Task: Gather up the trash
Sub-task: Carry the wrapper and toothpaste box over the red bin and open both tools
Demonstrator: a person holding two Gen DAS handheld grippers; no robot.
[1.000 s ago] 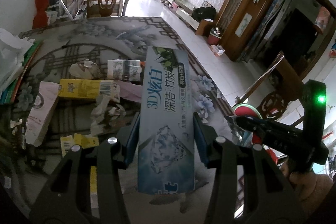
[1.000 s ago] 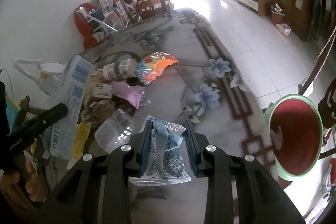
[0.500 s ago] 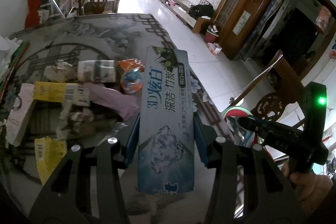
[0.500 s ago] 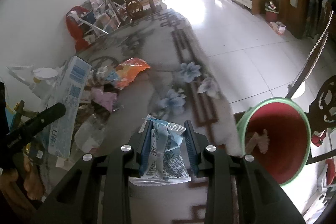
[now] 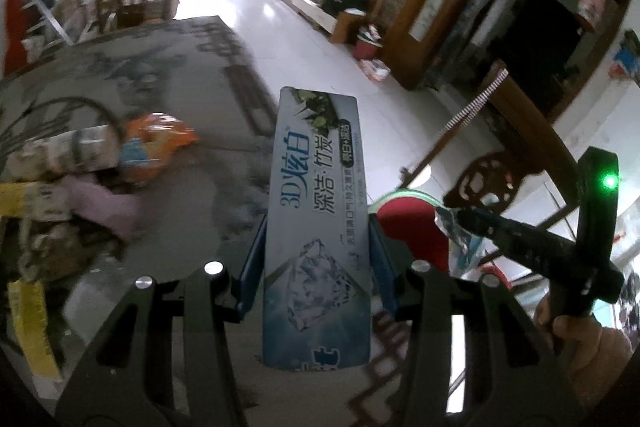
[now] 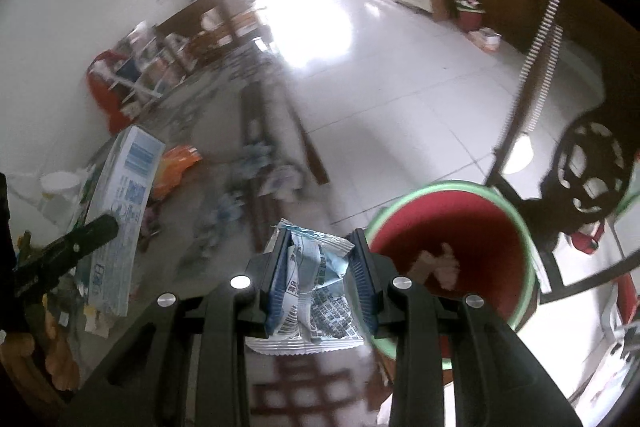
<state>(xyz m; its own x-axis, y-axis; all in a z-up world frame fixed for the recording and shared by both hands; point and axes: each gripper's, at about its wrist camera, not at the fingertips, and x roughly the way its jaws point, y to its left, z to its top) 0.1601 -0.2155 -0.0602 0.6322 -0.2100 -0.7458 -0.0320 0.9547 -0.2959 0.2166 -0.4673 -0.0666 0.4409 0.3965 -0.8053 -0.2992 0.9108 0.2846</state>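
My left gripper [image 5: 316, 259] is shut on a long pale blue toothpaste box [image 5: 318, 219] that sticks out forward over the table's right part. My right gripper [image 6: 320, 267] is shut on a crumpled blue and white wrapper [image 6: 316, 279], just left of a red bin with a green rim [image 6: 460, 251] on the floor. In the left wrist view the bin [image 5: 404, 215] shows right of the box, with the right gripper [image 5: 480, 223] and its wrapper over it. The toothpaste box [image 6: 124, 215] and left gripper [image 6: 92, 231] appear at the left of the right wrist view.
Loose trash lies on the patterned table [image 5: 192, 203]: an orange packet [image 5: 160, 139], a pink scrap [image 5: 108, 207], a yellow carton [image 5: 20, 195], a bottle [image 5: 84, 147]. A dark wooden chair [image 6: 592, 163] stands behind the bin. White tiled floor [image 6: 380, 79] stretches beyond.
Both grippers have swung to the right with their loads, off the trash pile and toward the table's edge. The red bin has come much nearer the right gripper.
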